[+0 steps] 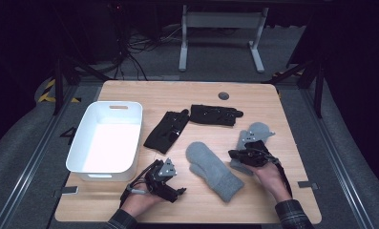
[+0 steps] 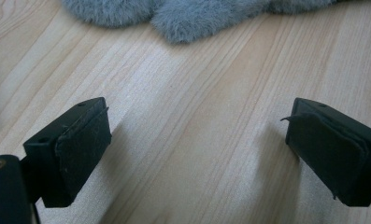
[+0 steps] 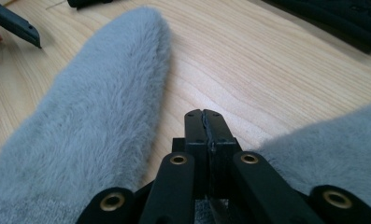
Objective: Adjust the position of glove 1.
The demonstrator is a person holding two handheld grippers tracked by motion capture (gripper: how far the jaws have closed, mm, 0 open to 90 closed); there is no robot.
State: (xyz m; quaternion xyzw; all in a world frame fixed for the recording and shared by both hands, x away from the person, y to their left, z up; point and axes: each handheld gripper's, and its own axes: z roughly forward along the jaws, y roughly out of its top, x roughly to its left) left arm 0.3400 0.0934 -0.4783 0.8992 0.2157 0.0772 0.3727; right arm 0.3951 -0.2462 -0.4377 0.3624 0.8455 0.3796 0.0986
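Two grey fuzzy mittens lie on the wooden table. One mitten (image 1: 211,167) (image 3: 94,116) lies in the middle; its edge (image 2: 183,14) shows at the top of the left gripper view. The other mitten (image 1: 256,131) (image 3: 332,144) lies to the right, partly under my right gripper (image 1: 237,155) (image 3: 204,116). That gripper's jaws are pressed together, with nothing visible between the tips. My left gripper (image 1: 175,188) (image 2: 197,140) is wide open just above bare wood near the front edge, left of the middle mitten.
A white bin (image 1: 113,104) stands at the table's left. Two black gloves (image 1: 168,131) (image 1: 213,114) lie behind the mittens, one at the top right of the right gripper view (image 3: 342,18). A round grommet (image 1: 224,95) sits near the far edge.
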